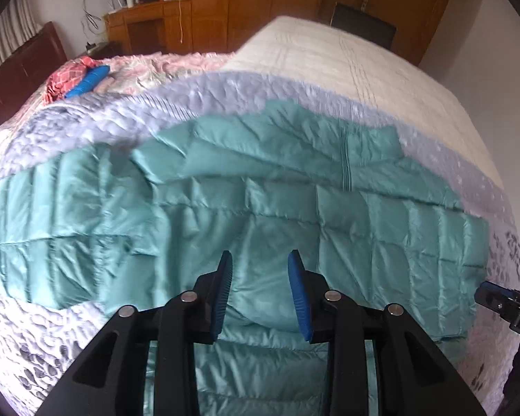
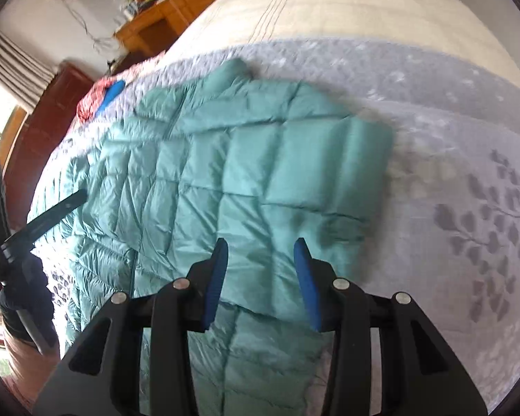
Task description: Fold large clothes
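A teal quilted down jacket (image 1: 246,215) lies spread on a grey patterned blanket (image 1: 204,100) on the bed. It also shows in the right wrist view (image 2: 225,180), with one part folded over the body and its zipper running toward the collar. My left gripper (image 1: 260,260) is open and empty just above the jacket's near part. My right gripper (image 2: 260,246) is open and empty above the folded part's near edge. The right gripper's tip shows at the right edge of the left wrist view (image 1: 502,301). The left gripper shows at the left of the right wrist view (image 2: 34,225).
A cream quilt (image 1: 346,62) covers the far part of the bed. A pink floral sheet (image 1: 149,69) with a red checked cloth (image 1: 66,79) and a blue item (image 1: 86,81) lies at the far left. A dark headboard (image 1: 20,69), wooden desk (image 1: 149,24) and wardrobes stand behind.
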Action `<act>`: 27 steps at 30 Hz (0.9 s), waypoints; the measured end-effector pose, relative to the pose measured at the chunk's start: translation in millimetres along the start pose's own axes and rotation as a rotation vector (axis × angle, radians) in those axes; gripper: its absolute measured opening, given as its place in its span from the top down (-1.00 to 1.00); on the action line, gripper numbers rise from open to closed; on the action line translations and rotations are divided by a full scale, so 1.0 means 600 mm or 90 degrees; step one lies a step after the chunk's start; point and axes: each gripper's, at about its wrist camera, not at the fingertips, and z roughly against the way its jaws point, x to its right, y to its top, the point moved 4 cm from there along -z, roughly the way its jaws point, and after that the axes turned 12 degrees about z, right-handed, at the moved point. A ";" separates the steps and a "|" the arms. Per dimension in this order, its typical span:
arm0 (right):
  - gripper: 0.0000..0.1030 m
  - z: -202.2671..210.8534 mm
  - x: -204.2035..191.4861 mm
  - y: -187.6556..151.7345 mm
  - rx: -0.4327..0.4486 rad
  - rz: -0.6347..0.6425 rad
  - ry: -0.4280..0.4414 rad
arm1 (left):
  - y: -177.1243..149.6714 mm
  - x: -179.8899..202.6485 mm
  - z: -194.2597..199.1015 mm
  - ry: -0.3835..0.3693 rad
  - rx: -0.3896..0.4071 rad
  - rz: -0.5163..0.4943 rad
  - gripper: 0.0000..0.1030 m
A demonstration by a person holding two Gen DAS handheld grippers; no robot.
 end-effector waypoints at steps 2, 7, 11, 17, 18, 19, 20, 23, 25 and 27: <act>0.23 -0.023 0.003 0.000 -0.019 -0.005 -0.001 | -0.009 0.000 -0.033 0.020 -0.021 -0.003 0.35; 0.30 -0.062 0.011 -0.011 -0.051 -0.015 -0.012 | -0.019 -0.007 -0.078 0.035 -0.050 -0.009 0.32; 0.30 -0.078 0.015 -0.015 -0.053 -0.021 -0.012 | -0.022 -0.007 -0.091 0.034 -0.055 -0.016 0.32; 0.31 -0.083 0.019 -0.021 -0.039 -0.022 -0.019 | -0.029 -0.001 -0.097 0.054 -0.034 -0.047 0.32; 0.31 -0.083 0.017 -0.021 -0.036 -0.020 -0.024 | -0.030 0.003 -0.099 0.058 -0.030 -0.051 0.32; 0.31 -0.083 0.016 -0.021 -0.033 -0.017 -0.031 | -0.038 0.006 -0.098 0.063 -0.025 -0.055 0.32; 0.31 -0.083 0.016 -0.021 -0.032 -0.015 -0.036 | -0.037 0.006 -0.099 0.066 -0.022 -0.057 0.32; 0.31 -0.085 0.010 -0.022 -0.027 -0.009 -0.055 | -0.035 0.006 -0.101 0.071 -0.015 -0.056 0.32; 0.28 -0.085 0.005 -0.019 -0.029 0.000 -0.068 | -0.033 0.009 -0.101 0.070 -0.018 -0.048 0.32; 0.27 -0.079 -0.005 -0.015 -0.033 0.002 -0.073 | -0.029 0.008 -0.094 0.062 -0.026 -0.038 0.33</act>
